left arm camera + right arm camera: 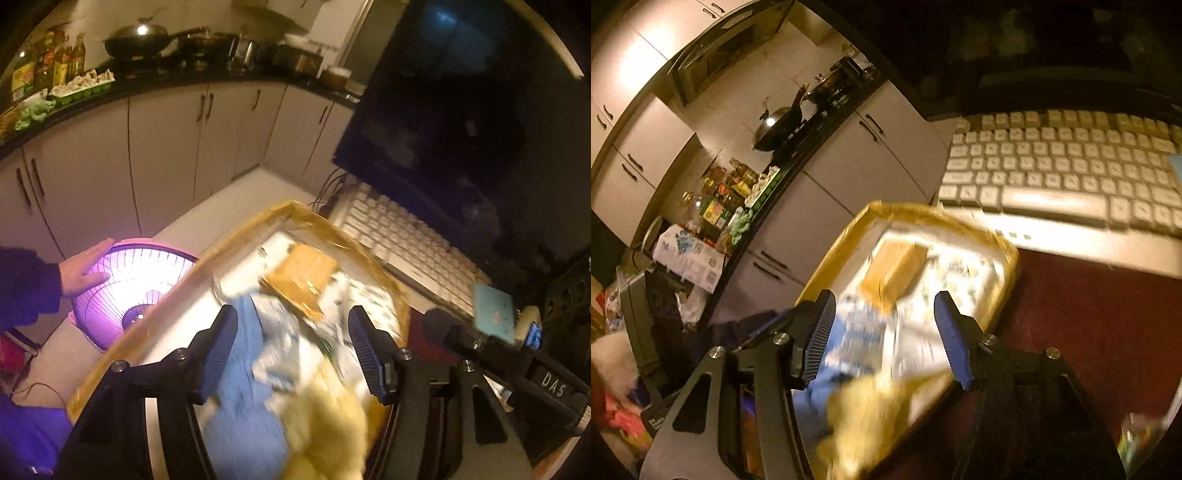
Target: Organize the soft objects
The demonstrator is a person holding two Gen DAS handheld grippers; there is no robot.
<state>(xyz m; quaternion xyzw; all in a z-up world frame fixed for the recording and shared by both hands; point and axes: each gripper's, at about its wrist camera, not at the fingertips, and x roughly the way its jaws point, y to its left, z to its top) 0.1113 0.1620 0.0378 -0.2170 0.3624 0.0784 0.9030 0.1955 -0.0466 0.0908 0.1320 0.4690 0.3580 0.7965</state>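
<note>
A cardboard box (236, 236) with taped yellow-brown rims holds soft things: a blue cloth (243, 387), a yellow fluffy cloth (328, 424), white printed packets (280, 332) and a tan padded piece (303, 277). My left gripper (293, 328) is open above the box, over the blue cloth and packets, holding nothing. My right gripper (884, 326) is open above the same box (831, 254), over the blue cloth (834, 343) and yellow cloth (871, 417). It shows blurred at the left wrist view's right edge.
A white keyboard (1052, 166) lies behind the box on a dark red mat (1089, 332), under a dark monitor (461, 110). A glowing purple heater (136, 284) stands on the floor at left, a person's hand (85, 269) on it. Kitchen cabinets (166, 155) stand beyond.
</note>
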